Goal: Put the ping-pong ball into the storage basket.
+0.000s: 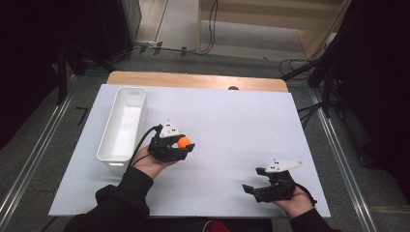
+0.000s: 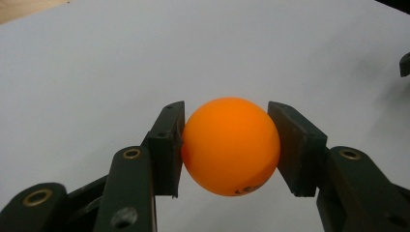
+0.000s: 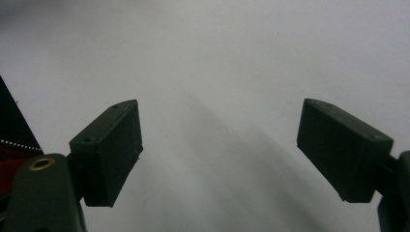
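From above, on the white worktop (image 1: 232, 125), the left gripper (image 1: 186, 145) sits left of centre with an orange ball (image 1: 184, 142) clamped at its tip, just right of a long white bin (image 1: 123, 126) that lies lengthwise near the left edge. The right gripper (image 1: 255, 181) rests near the front right corner, well apart from the ball, its fingers spread with nothing between them.

Along the left gripper's own view, the ball (image 2: 231, 146) sits squarely between the two black fingers (image 2: 167, 147), both pads pressed against its sides, with the white surface behind it.

Through the right gripper view, the fingers (image 3: 110, 152) stand wide apart over bare white worktop (image 3: 222, 72), released and grasping nothing; a dark and red edge shows at the far left.
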The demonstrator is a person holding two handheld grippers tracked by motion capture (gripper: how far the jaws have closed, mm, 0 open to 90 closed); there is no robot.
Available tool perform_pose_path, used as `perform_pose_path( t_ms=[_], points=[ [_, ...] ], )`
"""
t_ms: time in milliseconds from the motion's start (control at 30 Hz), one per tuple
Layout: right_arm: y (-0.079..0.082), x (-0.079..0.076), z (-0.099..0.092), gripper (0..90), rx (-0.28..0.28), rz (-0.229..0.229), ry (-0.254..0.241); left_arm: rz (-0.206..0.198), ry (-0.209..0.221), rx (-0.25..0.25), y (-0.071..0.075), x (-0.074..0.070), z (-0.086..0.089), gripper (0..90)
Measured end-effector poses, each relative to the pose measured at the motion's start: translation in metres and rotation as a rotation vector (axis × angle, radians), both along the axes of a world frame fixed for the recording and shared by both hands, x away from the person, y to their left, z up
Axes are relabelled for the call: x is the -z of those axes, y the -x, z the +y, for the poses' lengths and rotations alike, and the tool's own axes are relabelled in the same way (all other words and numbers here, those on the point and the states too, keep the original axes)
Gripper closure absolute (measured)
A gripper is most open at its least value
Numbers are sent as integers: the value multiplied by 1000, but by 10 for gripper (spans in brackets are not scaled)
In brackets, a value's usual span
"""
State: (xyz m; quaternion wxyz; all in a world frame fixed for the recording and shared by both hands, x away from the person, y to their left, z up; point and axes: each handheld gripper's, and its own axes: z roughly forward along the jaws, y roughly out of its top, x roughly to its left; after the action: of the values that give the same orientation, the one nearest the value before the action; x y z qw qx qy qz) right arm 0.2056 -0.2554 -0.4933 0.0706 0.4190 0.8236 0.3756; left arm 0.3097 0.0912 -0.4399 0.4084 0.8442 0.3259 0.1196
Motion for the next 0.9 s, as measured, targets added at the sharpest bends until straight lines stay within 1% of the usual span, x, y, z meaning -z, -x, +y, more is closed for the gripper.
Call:
perform_pose_path(
  t_ms=[67,100,133,400,467,533,567,600,633,833,900],
  points=[
    [0,0,0,150,-1,0,2,-1,4,-5,0,-1,0,500],
    [0,0,0,149,1,2,1,0,-1,0,-1,-2,2,500],
    [0,0,0,150,0,-2,3,1,8,-6,-1,-4,3,500],
    [0,0,0,150,0,2,3,11,1,-2,-2,-12,8,500],
    [0,0,0,150,0,3,4,43,32,10,-3,-15,10,500],
    [0,0,0,150,0,3,4,44,36,14,-3,-17,11,500],
    [0,0,0,150,2,2,6,38,16,20,-2,-19,11,500],
    [0,0,0,150,2,2,6,38,16,20,-2,-19,11,500],
    [0,0,0,150,1,3,5,21,-2,15,-1,-21,12,500],
    [0,0,0,150,0,2,6,18,-8,23,-1,-27,16,500],
    [0,0,0,150,2,3,4,19,-3,20,-1,-28,18,500]
  ],
)
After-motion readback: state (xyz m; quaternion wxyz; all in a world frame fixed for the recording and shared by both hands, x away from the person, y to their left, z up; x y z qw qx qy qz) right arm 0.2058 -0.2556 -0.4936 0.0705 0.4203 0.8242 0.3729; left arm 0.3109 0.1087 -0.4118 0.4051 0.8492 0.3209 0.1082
